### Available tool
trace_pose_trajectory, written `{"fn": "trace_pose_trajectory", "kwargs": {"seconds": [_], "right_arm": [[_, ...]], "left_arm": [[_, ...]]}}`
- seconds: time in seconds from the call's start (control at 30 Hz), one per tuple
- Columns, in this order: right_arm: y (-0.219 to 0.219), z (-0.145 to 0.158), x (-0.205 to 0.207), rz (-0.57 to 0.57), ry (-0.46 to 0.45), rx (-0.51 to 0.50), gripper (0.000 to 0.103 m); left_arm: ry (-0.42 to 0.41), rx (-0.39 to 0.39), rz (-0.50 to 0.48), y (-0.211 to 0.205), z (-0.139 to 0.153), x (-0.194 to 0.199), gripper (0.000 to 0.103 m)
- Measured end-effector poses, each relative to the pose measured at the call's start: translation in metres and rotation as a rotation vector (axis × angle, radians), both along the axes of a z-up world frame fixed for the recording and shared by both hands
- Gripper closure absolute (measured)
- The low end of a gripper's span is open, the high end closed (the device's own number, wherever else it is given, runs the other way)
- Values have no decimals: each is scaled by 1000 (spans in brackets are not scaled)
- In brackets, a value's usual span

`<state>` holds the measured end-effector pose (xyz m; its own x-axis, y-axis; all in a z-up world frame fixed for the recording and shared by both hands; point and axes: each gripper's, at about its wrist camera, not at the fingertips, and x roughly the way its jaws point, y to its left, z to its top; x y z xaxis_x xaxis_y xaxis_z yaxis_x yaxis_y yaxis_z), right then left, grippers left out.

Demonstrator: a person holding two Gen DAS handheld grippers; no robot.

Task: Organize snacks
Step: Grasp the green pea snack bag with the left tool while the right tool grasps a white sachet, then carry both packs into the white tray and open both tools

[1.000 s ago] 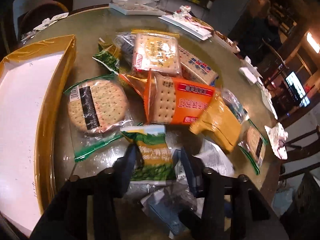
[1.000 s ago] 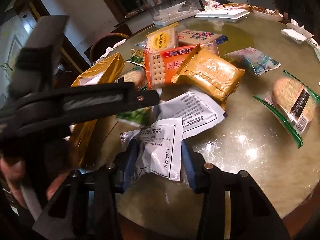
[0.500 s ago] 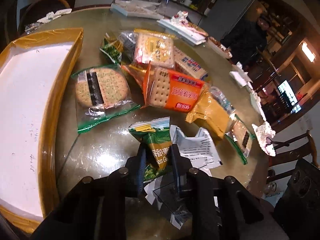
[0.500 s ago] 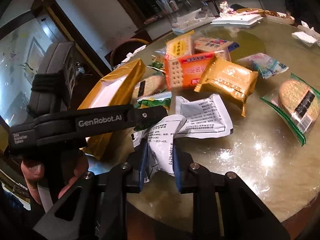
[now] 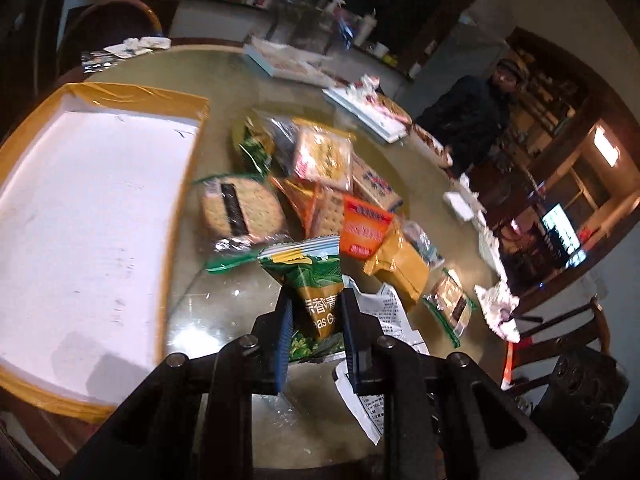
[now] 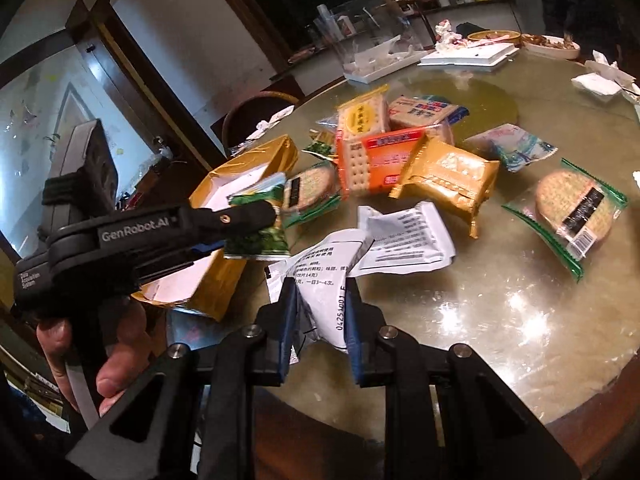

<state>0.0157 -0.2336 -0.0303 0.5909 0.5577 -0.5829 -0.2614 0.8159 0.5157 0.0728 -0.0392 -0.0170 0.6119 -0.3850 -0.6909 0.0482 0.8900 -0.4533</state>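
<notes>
While both hands are busy, very little sorting looks done. The left gripper (image 5: 314, 312) is clamped on a green pea snack packet (image 5: 310, 280), lifted clear of the glass-topped table (image 6: 500, 320) and hanging just beside the gold-edged box (image 5: 80, 208). Its jaws closed in over the past second and have now settled around the packet. The right gripper (image 6: 320, 308) is pinched tight on a white printed sachet (image 6: 324, 276), its upper end raised off the table, while a second white sachet (image 6: 404, 236) lies touching it behind.

The box, as far as I can see its white floor, holds nothing yet. So I judge the task to be at its very start: two items are in hand and none is stowed. Left on the table are the heap of cracker packs, with an orange cracker packet (image 6: 376, 160) and a golden-brown packet (image 6: 448, 176) leaning together, a round cracker in green-edged wrap (image 5: 240, 212) near the box wall, another round cracker pack (image 6: 576, 208) well apart to the right, and a pale blue-green pouch (image 6: 512, 148) beyond.
</notes>
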Motion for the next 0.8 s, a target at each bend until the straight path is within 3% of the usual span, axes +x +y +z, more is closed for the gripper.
{"fn": "trace_pose_trajectory", "kwargs": {"seconds": [0.47, 0.8], "right_arm": [[38, 15, 4, 44, -25, -27, 79], [92, 42, 18, 133, -96, -22, 79]], "left_arm": [[-35, -83, 130, 66, 11, -22, 82], [-46, -84, 247, 115, 9, -31, 82]]}}
